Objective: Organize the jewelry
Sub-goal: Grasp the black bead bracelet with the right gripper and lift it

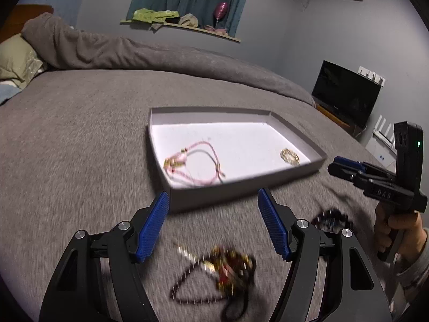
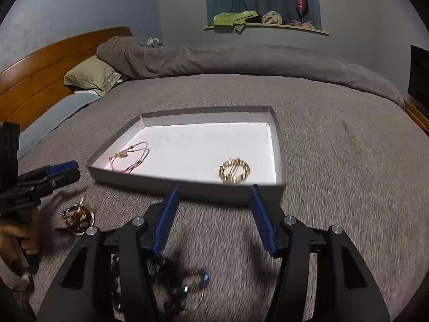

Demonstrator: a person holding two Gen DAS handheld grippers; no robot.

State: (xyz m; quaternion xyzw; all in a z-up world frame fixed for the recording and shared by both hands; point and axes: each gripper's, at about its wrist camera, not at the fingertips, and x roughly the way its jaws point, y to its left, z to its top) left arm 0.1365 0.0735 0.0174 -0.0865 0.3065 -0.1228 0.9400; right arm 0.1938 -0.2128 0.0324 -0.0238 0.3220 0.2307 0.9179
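A shallow grey box with a white floor lies on the grey bed. Inside it are a pink cord bracelet and a gold bead bracelet. My left gripper is open above a dark beaded necklace with gold and red charms on the blanket. My right gripper is open above a dark bead piece with blue beads. Both grippers are empty and in front of the box.
A rolled grey duvet runs along the far side of the bed, with a green pillow and wooden headboard at left. A dark screen stands beyond the bed's right edge. A window ledge holds clothes.
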